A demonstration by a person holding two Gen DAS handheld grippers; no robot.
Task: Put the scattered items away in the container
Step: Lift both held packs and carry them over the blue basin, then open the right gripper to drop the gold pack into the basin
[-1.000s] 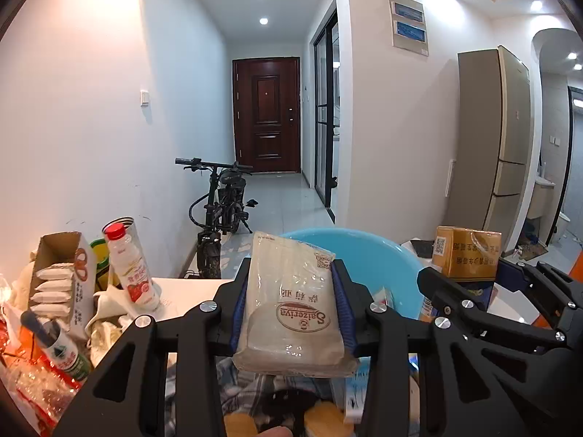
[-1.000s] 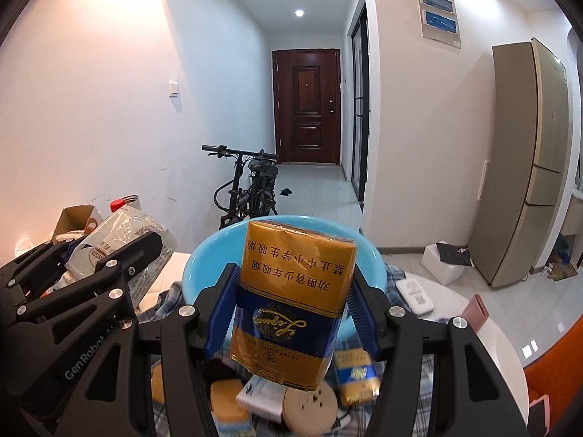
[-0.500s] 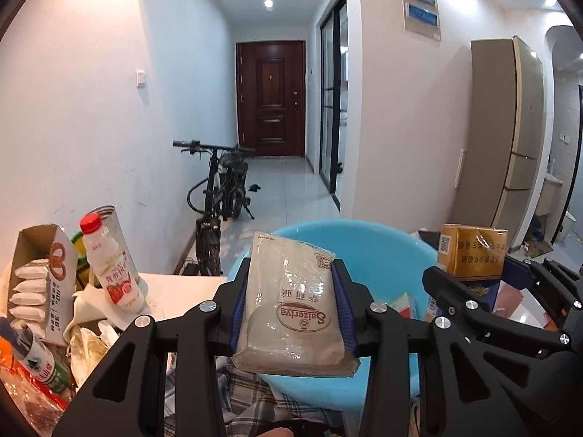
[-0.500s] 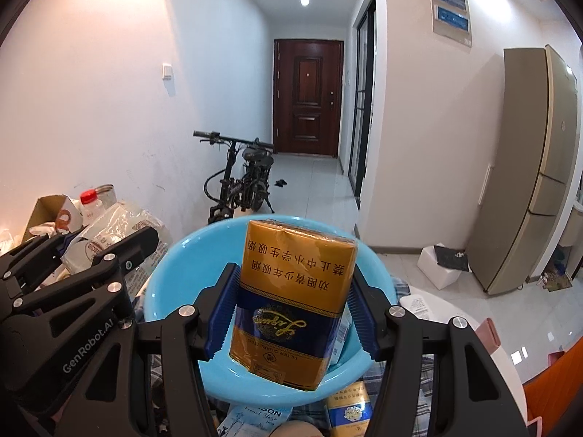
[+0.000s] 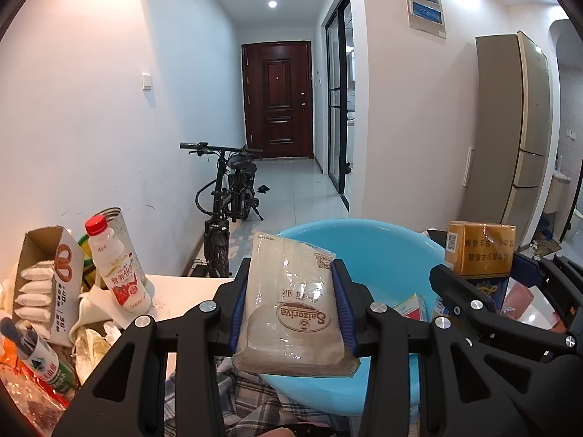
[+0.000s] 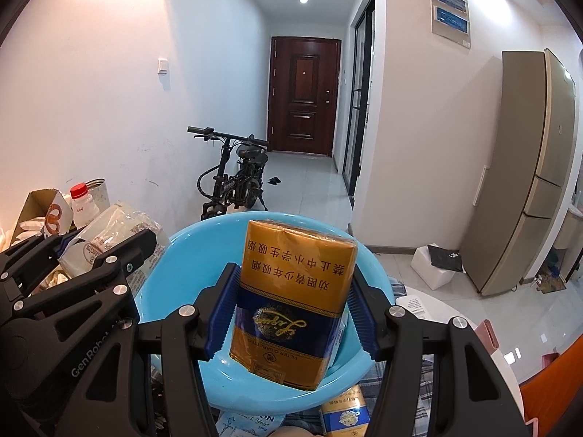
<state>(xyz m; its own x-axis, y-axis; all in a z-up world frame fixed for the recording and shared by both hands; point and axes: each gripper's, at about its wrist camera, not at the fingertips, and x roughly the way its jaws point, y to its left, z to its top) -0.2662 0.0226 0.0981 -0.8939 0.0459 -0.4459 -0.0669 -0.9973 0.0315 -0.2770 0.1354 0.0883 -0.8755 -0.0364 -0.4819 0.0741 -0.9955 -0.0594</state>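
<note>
My left gripper (image 5: 291, 306) is shut on a beige tissue pack (image 5: 291, 302) and holds it above the near left rim of the blue basin (image 5: 382, 251). My right gripper (image 6: 295, 306) is shut on a gold and blue cigarette carton (image 6: 291, 298), held over the blue basin (image 6: 182, 266). The carton also shows in the left wrist view (image 5: 481, 247), and the tissue pack shows in the right wrist view (image 6: 109, 233). A small box (image 5: 411, 304) lies inside the basin.
A red-capped milk bottle (image 5: 116, 266), a tin can (image 5: 116, 218), an open snack box (image 5: 43, 280) and a green bottle (image 5: 40, 360) crowd the table's left. A second cigarette carton (image 6: 346, 418) and a packet (image 6: 247, 424) lie on the plaid cloth (image 5: 233, 397) before the basin.
Both grippers have moved forward and up with their loads; the basin now lies closer and lower in both views, and the items on the cloth have dropped out of sight.
</note>
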